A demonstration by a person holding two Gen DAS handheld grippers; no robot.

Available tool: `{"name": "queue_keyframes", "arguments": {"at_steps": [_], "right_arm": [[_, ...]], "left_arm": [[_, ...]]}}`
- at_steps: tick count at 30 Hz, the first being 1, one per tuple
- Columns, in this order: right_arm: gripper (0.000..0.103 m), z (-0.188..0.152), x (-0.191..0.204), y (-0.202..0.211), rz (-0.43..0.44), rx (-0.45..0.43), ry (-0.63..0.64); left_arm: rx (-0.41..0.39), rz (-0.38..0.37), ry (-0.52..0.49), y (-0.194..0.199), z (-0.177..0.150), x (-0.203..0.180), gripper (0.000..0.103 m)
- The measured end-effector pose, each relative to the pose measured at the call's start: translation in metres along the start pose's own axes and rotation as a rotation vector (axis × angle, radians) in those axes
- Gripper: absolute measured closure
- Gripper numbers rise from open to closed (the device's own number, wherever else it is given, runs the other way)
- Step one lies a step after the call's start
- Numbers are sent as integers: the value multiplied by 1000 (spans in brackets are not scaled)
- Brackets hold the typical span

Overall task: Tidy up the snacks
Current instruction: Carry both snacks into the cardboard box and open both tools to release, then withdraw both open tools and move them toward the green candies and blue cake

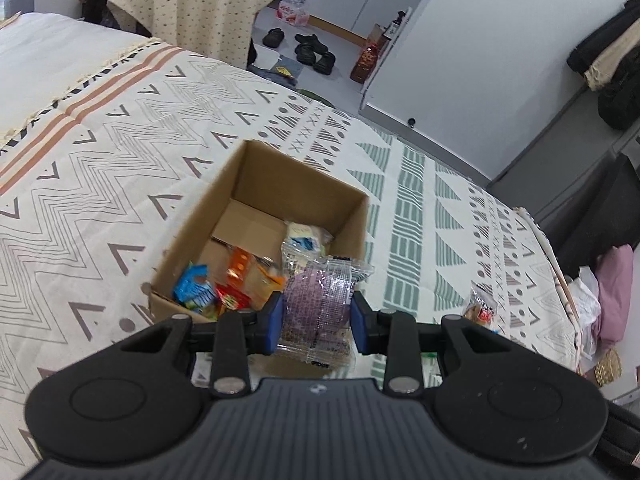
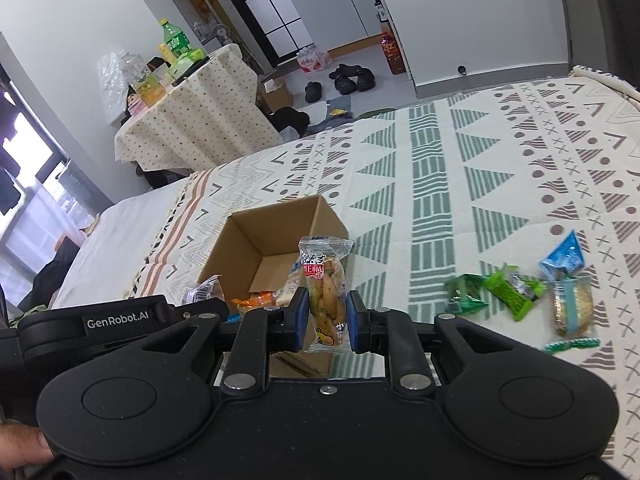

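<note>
- Right now each claw grasps one snack: the left claw [image 1: 317, 314] is clenched on a clear packet with a purple filling [image 1: 318, 300], and the right claw [image 2: 325, 314] is clenched on a long clear packet of golden biscuits [image 2: 325, 292].
- Both packets stand with their long axis pointing up and away from the claws, tops free above the pads.
- The cardboard box [image 1: 256, 184] sits on the bed [image 1: 100, 168], just ahead of and below both claws, open side up.
- From the left wrist view the purple packet hangs over the box's near right corner; from the right wrist view the biscuit packet hangs over the near edge, box opening to its left and beyond.
- My reading: the left claw is the nearer to a drop, needing only a short carry forward; the right needs a little forward and leftward travel.
- Loose snacks [image 2: 516, 290] lie on the bed off to the right of the right claw, well apart from the box.
- One more packet [image 1: 480, 308] lies on the bed near the right edge, beside the left claw.
- Hidden: the box's near wall and each packet's lower end sit behind the claw bodies, so the clearance over the rim cannot be judged.
- Print on the wrappers already inside the box is too small to read.
</note>
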State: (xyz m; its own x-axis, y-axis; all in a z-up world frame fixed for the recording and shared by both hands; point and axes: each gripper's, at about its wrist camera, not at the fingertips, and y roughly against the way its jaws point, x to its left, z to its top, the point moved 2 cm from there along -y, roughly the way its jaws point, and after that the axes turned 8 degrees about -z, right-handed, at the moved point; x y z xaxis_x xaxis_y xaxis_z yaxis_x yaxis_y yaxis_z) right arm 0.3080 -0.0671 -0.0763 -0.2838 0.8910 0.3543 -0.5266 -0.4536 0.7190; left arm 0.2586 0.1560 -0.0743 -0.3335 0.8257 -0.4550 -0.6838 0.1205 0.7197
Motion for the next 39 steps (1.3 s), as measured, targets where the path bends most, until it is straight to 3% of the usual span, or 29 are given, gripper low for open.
{"name": "queue_keyframes", "arguments": {"at_steps": [16, 31, 33, 36, 37, 39], "right_arm": [[83, 16, 44, -42, 26, 35, 25], [83, 32, 71, -62, 59, 52, 45], [82, 36, 75, -63, 74, 47, 39], [71, 40, 80, -61, 92, 35, 30], [55, 41, 80, -60, 89, 34, 29], [44, 40, 78, -56, 79, 19, 21]], "left_arm": [[0, 57, 63, -23, 38, 43, 69], [12, 119, 98, -19, 47, 62, 53], [8, 126, 99, -16, 47, 63, 46], [1, 135, 93, -10, 47, 62, 39], [-1, 138, 91, -9, 46, 61, 36], [-18, 147, 83, -4, 44, 60, 29]]}}
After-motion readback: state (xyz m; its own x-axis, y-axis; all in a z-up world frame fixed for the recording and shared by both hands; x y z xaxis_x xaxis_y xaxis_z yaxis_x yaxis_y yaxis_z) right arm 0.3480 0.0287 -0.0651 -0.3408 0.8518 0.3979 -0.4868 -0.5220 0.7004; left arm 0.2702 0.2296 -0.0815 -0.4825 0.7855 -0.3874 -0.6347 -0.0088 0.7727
